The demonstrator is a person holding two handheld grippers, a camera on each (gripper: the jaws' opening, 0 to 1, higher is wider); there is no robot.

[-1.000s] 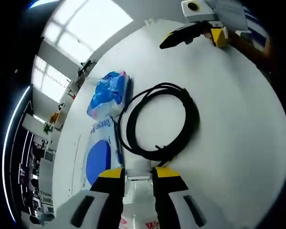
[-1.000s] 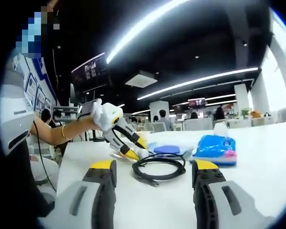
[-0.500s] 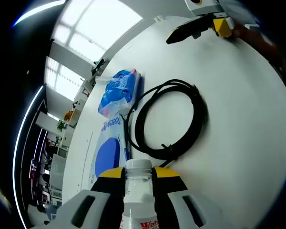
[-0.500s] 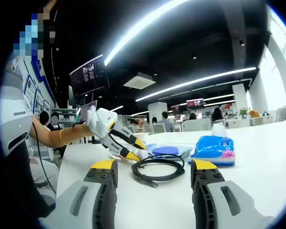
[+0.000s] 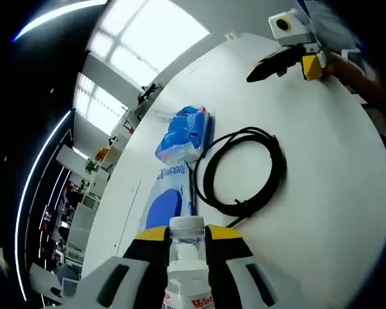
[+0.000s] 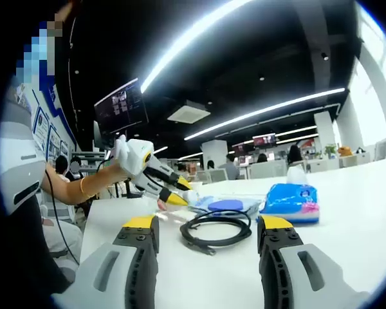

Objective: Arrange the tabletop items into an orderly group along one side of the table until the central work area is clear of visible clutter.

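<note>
Left gripper (image 5: 185,239) fingers clamp the clear plastic bottle with a white ribbed cap (image 5: 186,226), now lifted higher off the smooth white tabletop (image 5: 321,193) than before. Glossy black coiled cable (image 5: 243,172) lies beside the crinkled blue tissue pack (image 5: 183,132). Right gripper (image 6: 209,239) fingers stand apart, holding nothing.

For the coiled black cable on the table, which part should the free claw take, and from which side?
Take the coiled black cable where its strands bundle, at the near side of the ring facing the right claw. It lies flat on the white table, so coming from above probably works best.
</note>
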